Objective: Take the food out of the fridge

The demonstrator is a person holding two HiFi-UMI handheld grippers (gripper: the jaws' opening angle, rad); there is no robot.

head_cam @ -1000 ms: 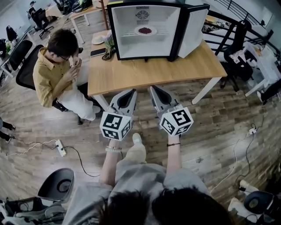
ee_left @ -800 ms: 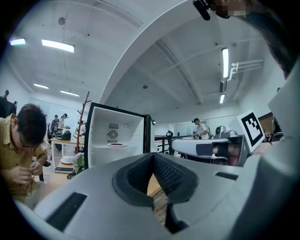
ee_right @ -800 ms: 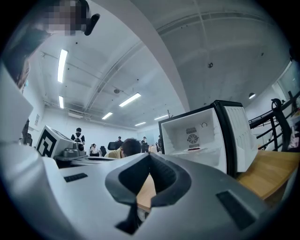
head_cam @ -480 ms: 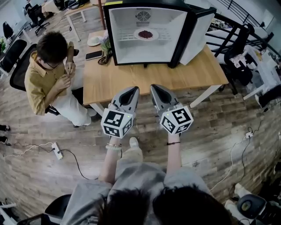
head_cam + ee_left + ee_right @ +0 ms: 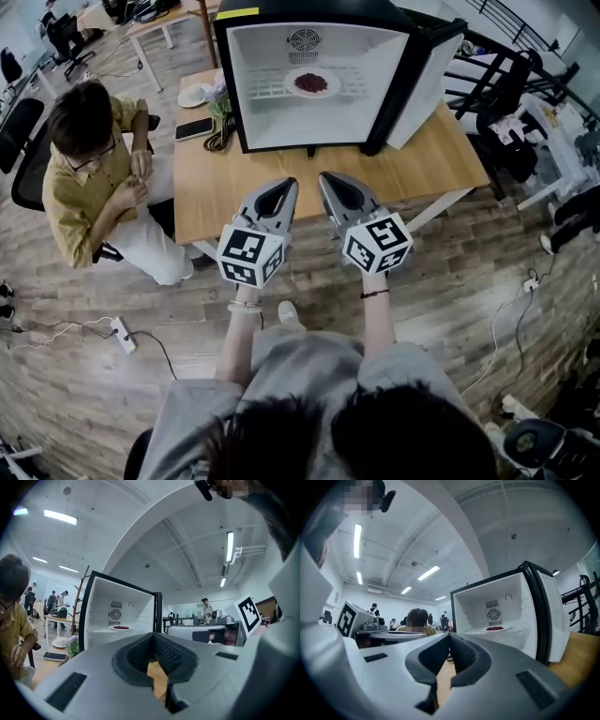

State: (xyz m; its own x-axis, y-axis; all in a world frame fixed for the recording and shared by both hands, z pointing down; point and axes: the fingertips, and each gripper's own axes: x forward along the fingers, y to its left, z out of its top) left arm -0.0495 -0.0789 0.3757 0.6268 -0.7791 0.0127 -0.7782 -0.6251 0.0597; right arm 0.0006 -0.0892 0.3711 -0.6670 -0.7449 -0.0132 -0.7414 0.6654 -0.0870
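Note:
A small black fridge (image 5: 246, 94) with a white inside stands open on a wooden table (image 5: 412, 159), its door (image 5: 427, 80) swung out to the right. On its wire shelf lies a white plate of dark red food (image 5: 312, 82), also seen in the left gripper view (image 5: 121, 628) and the right gripper view (image 5: 495, 628). My left gripper (image 5: 284, 184) and right gripper (image 5: 328, 176) hang side by side over the table's near edge, pointing level at the fridge and well short of it. Both are shut and empty, the left gripper (image 5: 153, 635) and the right gripper (image 5: 450, 635) with tips meeting.
A person in a yellow shirt (image 5: 89, 178) sits at the table's left end. A phone (image 5: 193, 129), a white dish (image 5: 195, 95) and cables lie left of the fridge. Black chairs (image 5: 487, 103) stand at the right. A power strip (image 5: 122, 333) lies on the floor.
Both grippers have moved forward together, from short of the table to over its near edge. The fridge looms larger. The seated person has lowered the hands from the face.

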